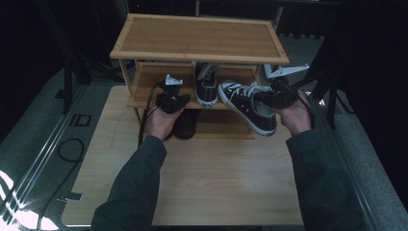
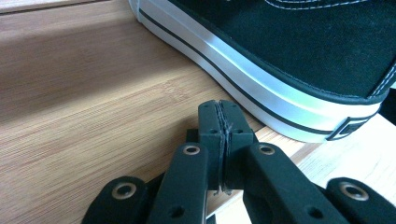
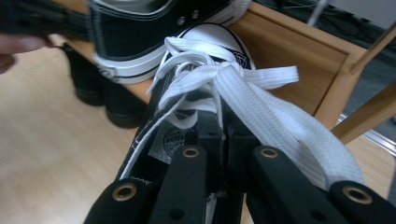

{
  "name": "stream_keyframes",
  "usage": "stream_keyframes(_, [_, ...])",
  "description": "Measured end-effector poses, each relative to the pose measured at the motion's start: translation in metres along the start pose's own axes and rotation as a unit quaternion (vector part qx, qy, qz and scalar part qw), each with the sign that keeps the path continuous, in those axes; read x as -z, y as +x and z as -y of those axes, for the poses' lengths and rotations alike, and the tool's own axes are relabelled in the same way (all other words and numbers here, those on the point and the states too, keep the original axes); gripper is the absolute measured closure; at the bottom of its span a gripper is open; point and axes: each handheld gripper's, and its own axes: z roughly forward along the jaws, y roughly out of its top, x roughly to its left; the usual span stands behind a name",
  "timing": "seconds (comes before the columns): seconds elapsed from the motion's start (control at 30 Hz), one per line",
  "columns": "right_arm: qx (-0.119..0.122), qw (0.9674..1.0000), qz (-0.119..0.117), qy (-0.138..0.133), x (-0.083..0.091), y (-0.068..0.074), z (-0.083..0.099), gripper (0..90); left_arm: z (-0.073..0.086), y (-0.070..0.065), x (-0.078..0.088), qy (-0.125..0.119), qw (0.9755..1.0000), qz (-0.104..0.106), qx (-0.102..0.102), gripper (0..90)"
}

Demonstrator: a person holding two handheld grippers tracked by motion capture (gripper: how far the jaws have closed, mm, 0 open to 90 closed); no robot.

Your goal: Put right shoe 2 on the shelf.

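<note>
Bottom of the high view: 2 dark sleeves come in over the light wood table (image 1: pixel 207 187), 1 hand on each gripper.

Center left of that frame: left gripper (image 1: pixel 172 99) sits at the front edge of the rack's middle shelf (image 1: pixel 144 91), near a black shoe (image 1: pixel 184 124) on the table under it. In the left gripper view its jaws are pressed flat together with nothing between them, tip (image 2: pixel 219 122) over the shelf boards, just beside the white sole of the shelved sneaker (image 2: pixel 299 60).

Center right of the high view: right gripper (image 1: pixel 276 95) holds sneaker 2 (image 1: pixel 248 106), a black canvas low-top with white laces, lifted at a tilt in front of the shelf, toe pointing toward frame center. In the right gripper view the jaws (image 3: pixel 219 140) are clamped on it at the tongue and collar, white laces (image 3: pixel 243 88) draped over the jaw on the right. Can't tell whether the toe cap touches the shelf edge.

Middle of the high view, further back: the shelved sneaker (image 1: pixel 206 86) rests on the middle shelf, heel facing the camera.

Top of the frame: the bamboo rack's top board (image 1: pixel 199 38), dark room behind.
</note>
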Motion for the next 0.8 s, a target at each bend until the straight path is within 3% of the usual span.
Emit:
stream_keyframes(0.33, [-0.032,0.9992,0.021,-0.006,-0.016,-0.002,-0.009,87.8,0.000,0.000,0.000,-0.003,1.0000,-0.002,0.001,88.5])
stream_keyframes(0.8, [-0.049,0.9986,0.018,-0.013,-0.026,0.000,-0.012,87.8,0.000,0.000,0.000,-0.003,1.0000,-0.002,0.001,88.5])
